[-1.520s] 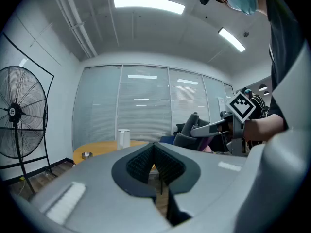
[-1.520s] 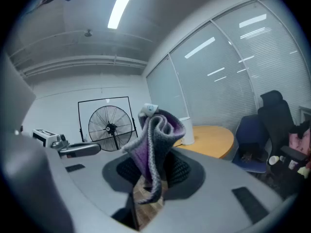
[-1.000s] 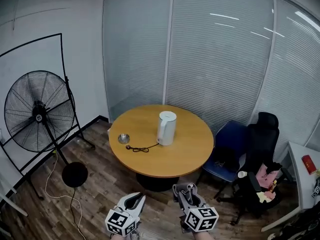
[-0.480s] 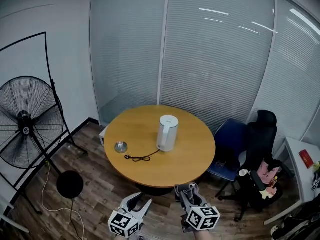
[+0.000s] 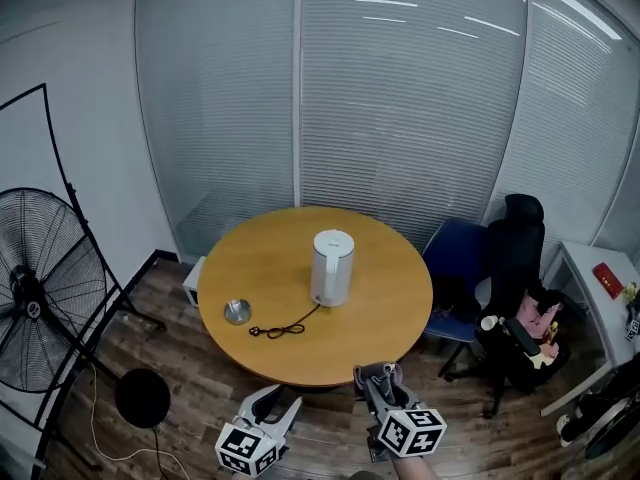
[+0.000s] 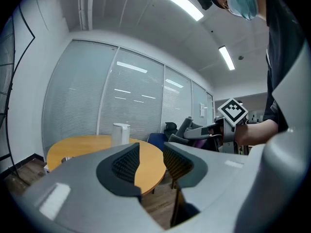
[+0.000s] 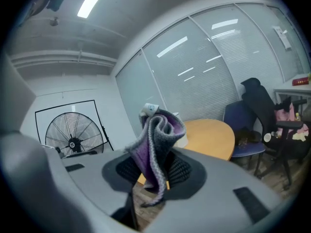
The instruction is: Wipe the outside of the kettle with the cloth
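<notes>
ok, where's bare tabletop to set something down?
On the table, the right side between kettle and blue chair is bare. So is the far-left arc behind the metal dish. Front-left is crowded: dish plus the cord running to the kettle.

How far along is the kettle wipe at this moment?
Done: the cloth is picked up, clamped in the right gripper. In hand: the approach. Both grippers are short of the table, and the kettle stands mid-table, with nothing touching it. The left gripper has just been opening its jaws, with nothing between them. Left: reaching the kettle and all of the wiping.
</notes>
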Demonstrator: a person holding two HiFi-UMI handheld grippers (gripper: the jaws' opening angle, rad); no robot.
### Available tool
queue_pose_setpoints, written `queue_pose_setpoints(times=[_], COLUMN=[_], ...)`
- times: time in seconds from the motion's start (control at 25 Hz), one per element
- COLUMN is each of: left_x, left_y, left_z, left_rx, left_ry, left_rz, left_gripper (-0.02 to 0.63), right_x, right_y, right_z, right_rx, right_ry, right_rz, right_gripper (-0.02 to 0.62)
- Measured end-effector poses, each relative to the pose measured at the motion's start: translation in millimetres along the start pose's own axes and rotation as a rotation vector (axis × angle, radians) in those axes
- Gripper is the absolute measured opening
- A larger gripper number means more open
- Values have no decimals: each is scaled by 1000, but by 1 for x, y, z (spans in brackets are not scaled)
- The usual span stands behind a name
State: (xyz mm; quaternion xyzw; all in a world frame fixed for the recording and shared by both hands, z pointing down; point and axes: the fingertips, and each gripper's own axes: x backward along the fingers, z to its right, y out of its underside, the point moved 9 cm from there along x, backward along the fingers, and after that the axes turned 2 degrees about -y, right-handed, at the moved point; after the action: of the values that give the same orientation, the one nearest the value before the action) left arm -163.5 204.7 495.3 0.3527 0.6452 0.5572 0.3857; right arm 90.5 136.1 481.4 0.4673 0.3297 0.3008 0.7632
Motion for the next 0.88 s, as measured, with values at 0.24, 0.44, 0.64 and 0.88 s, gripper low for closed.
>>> queue_pose_setpoints(times=[0.24,0.44,0.64,0.88], left_x=[-28,-64,-109,-166], left_y=[3,-1,-11,-18], left_z=[-21,-36,-47,-59], left_rx=[15,4,-10,-13], left_ry=[36,33,12,-31], left_rz=[-9,-18,-24,-21], left_gripper=[138,138,138,138], right_x=[-27,-61,-99,-146], right_y=[-7,-20,-38,-59], right_z=[9,31,60,97], right_rx=[-6,-13,-9,-1], right_ry=[22,5,-32,-94], right_rz=[-3,-4,-25,-56], right_gripper=[114,114,114,114])
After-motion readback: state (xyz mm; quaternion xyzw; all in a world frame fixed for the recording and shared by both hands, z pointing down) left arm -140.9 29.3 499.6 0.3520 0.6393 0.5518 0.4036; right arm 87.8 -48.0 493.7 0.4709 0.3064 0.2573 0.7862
